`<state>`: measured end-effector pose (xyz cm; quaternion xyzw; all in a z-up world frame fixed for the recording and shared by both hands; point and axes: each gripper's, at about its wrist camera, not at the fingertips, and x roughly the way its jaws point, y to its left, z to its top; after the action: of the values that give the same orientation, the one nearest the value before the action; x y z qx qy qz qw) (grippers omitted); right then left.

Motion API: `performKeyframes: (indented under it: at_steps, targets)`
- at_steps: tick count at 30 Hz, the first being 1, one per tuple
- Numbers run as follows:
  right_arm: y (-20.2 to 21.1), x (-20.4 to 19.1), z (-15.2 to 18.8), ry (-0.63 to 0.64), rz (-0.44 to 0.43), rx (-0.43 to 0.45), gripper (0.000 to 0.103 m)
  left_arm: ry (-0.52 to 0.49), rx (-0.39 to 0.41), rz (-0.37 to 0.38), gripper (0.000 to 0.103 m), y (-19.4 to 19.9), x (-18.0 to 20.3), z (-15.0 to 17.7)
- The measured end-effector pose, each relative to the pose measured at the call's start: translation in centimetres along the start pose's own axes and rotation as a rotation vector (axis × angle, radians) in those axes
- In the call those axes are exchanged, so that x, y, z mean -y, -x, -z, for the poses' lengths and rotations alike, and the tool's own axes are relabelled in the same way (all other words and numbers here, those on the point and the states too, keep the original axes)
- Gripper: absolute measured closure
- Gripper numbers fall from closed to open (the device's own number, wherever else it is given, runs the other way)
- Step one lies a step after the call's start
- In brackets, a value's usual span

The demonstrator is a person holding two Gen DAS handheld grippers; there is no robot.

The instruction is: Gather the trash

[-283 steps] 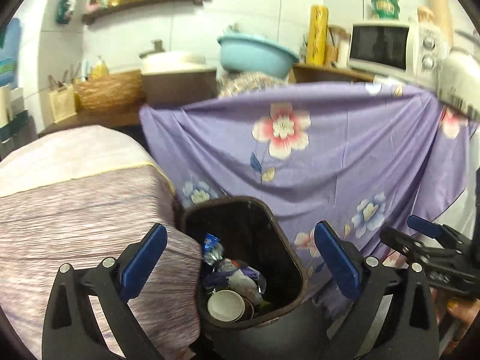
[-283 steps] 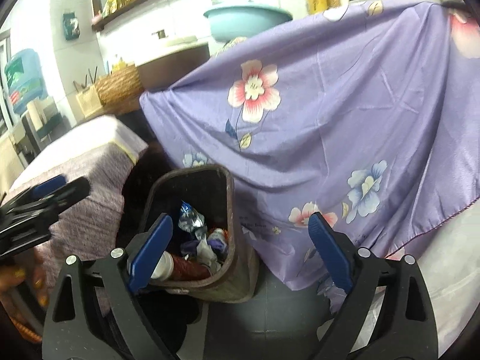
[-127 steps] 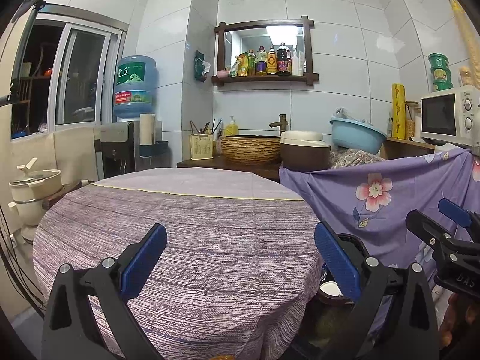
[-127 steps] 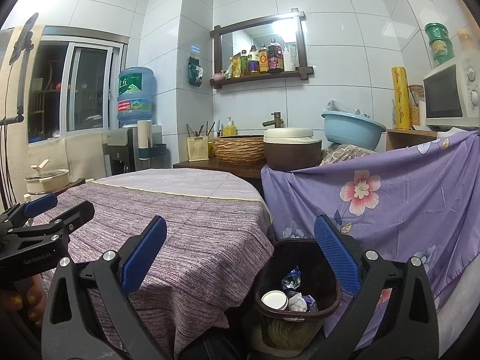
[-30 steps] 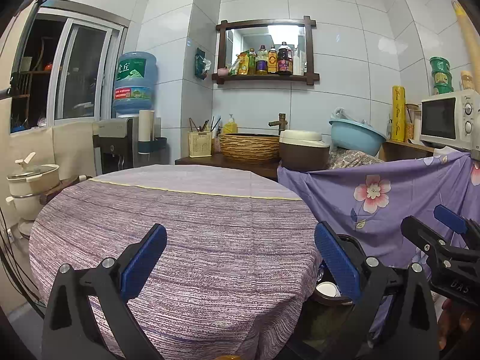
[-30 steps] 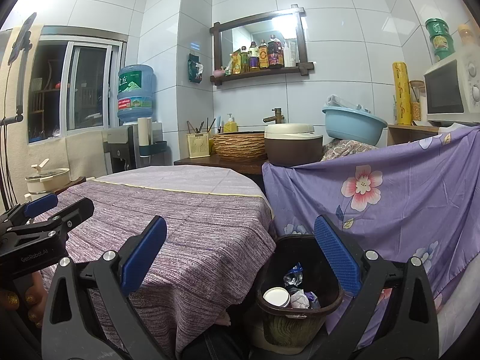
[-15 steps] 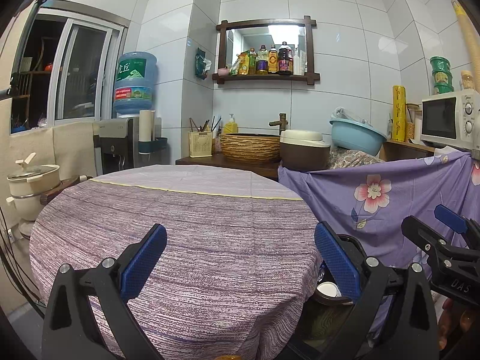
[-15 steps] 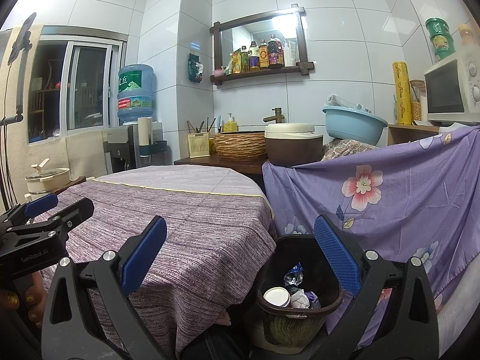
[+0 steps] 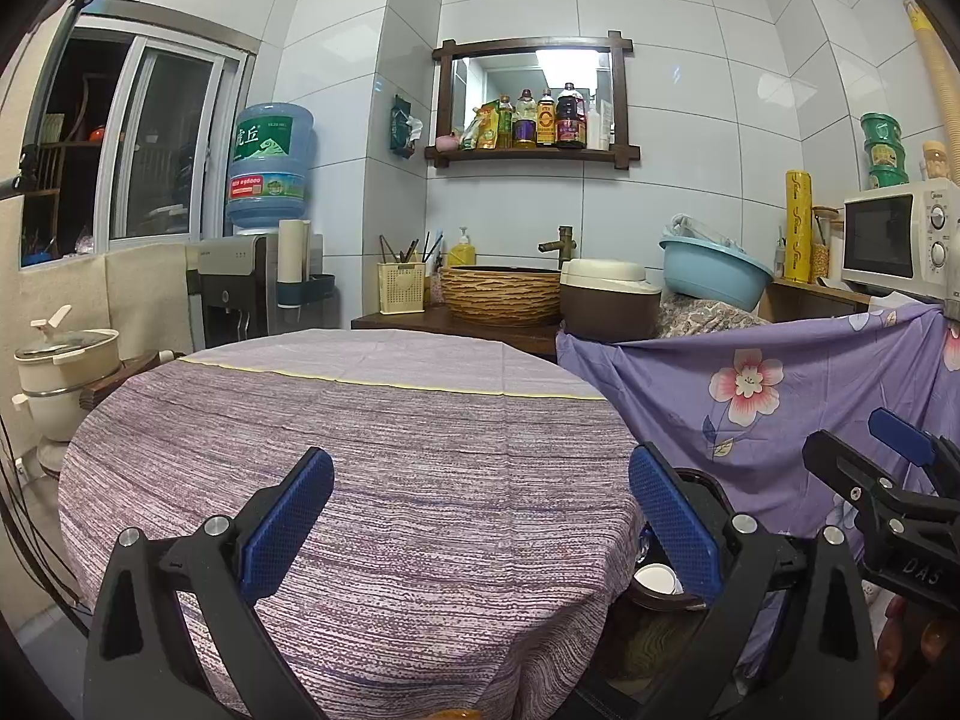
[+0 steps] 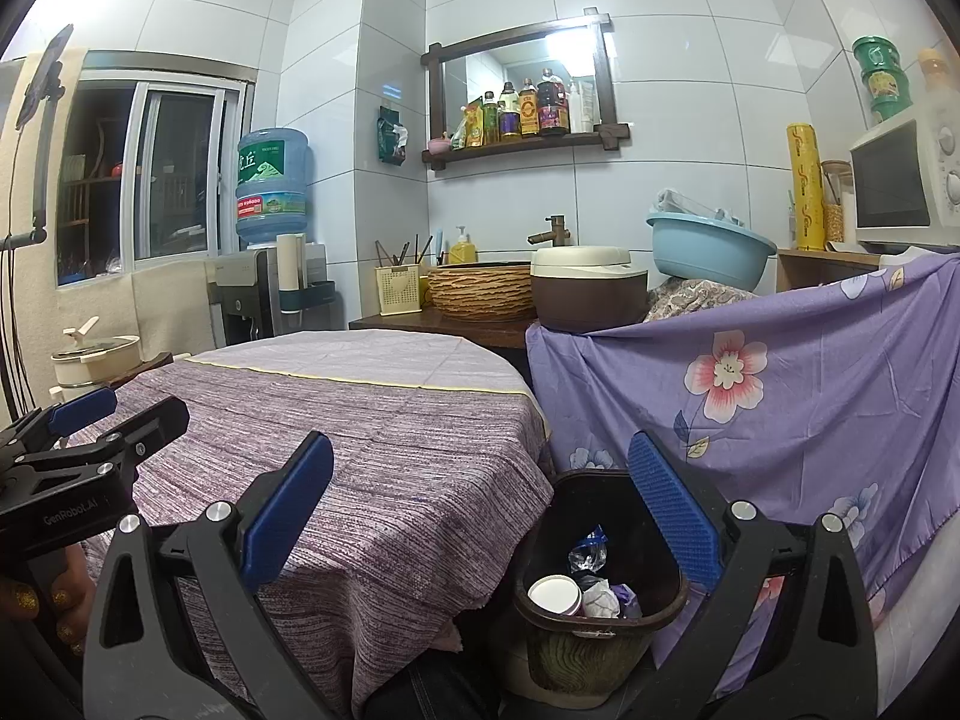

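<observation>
Both grippers are hovering with fingers spread wide, gripping nothing: the left gripper [image 9: 480,516] over the purple-clothed tabletop [image 9: 372,456], the right gripper [image 10: 480,510] just beside it. The trash bin [image 10: 600,618] is sitting beside the tabletop's edge, holding a white cup [image 10: 555,595] and crumpled wrappers [image 10: 603,597].
</observation>
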<state>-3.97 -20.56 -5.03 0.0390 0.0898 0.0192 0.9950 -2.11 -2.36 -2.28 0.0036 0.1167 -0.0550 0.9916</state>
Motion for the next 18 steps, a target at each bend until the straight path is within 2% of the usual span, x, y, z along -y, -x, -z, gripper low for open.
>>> performKeyframes:
  at_steps: [18]
  targets:
    - [-0.11, -0.06, 0.29, -0.001, -0.002, -0.005, 0.006, -0.001, 0.007, 0.006, 0.005, 0.14, -0.39, 0.2]
